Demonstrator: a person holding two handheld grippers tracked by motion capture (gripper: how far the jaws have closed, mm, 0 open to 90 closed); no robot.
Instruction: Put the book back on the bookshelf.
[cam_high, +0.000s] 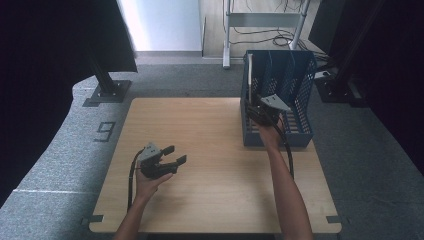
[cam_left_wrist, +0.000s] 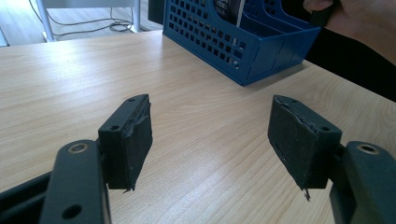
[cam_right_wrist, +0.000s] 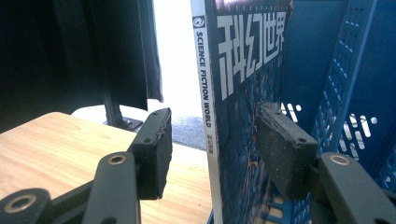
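Work in hand: a magazine (cam_right_wrist: 243, 93) is standing upright in the blue file rack (cam_high: 295, 75), at the far right of the bench (cam_high: 210, 150).
Magazine position: it is sitting in the rack's leftmost slot, spine facing the near side, long axis running vertical; in the high view its pale edge (cam_high: 249, 75) is rising above the rack's left wall.
Right tool (cam_right_wrist: 212, 140): jaws are standing apart, straddling the spine, one pad on each side; neither pad appears to be pressing on the cover.
Key relation: the magazine is lying directly between the right tool's pads, so the right hand is by far the nearer.
Left tool (cam_high: 172, 157): jaws are standing wide apart with nothing between them, hovering over bare bench at near left, well apart from the rack.
Obstruction: the slot divider just right of the magazine is crowding the right pad; clearance there is looking tight.
Surroundings: a metal stand and cables are sitting on the floor beyond the bench.
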